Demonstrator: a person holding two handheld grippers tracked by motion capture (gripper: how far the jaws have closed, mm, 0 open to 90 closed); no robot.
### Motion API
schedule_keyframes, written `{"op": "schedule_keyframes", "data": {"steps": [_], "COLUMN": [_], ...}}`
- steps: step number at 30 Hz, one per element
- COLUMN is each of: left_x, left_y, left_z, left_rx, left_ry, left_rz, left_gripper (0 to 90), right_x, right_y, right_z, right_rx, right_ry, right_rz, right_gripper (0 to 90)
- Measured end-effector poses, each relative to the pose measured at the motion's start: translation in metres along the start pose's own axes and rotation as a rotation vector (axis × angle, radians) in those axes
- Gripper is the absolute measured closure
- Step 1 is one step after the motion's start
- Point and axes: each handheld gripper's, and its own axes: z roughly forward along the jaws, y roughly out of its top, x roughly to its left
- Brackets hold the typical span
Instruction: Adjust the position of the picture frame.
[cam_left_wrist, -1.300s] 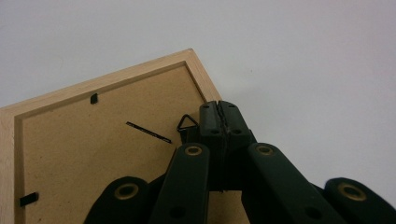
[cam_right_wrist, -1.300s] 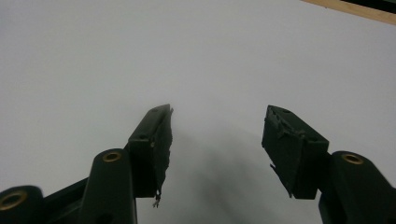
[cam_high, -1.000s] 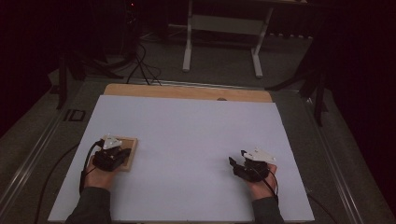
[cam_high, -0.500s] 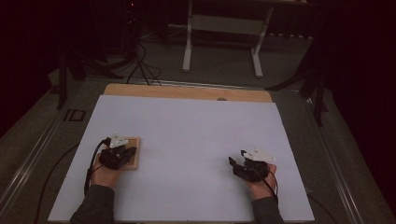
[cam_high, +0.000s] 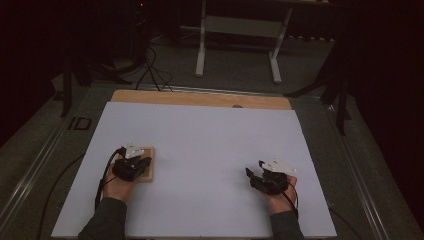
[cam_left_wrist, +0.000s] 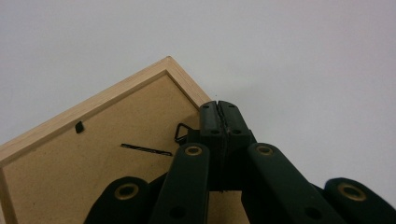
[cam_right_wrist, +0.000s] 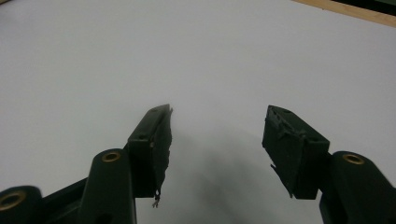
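Wooden picture frame (cam_left_wrist: 93, 140), apparently face-down, on the white table's (cam_high: 210, 135) left side

Left gripper (cam_high: 134, 165) fingers pressed together; right gripper (cam_high: 261, 176) fingers spread.

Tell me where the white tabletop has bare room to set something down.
Widest free patch: between the left tongs and right tongs, running to the far wooden edge. Only the near-left spot is taken, by the wooden frame.

Room: dim, far end nearly black.
Table sheet (cam_high: 210, 140): evenly lit, no glare.
Shadows: soft, under right gripper (cam_right_wrist: 217, 140).
Focus: slightly soft.
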Motion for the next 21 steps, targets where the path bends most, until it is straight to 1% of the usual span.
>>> {"op": "schedule_keyframes", "data": {"steps": [9,13,21], "left_x": [-0.003,-0.009,-0.016], "left_y": [0.003,0.007,0.013], "left_z": [0.002,0.006,0.012], "left_rx": [0.004,0.008,0.010], "left_ry": [0.002,-0.004,-0.020], "left_rz": [-0.001,0.019,0.035], "left_gripper": [89.7,89.7,89.7], "right_x": [0.000,0.000,-0.002], "right_y": [0.000,0.000,0.000], "right_z": [0.000,0.001,-0.001], "right_rx": [0.002,0.002,-0.005], "right_ry": [0.002,0.001,0.001], "right_rz": [-0.004,-0.002,0.006], "right_gripper": [41.4,41.4,41.4]}}
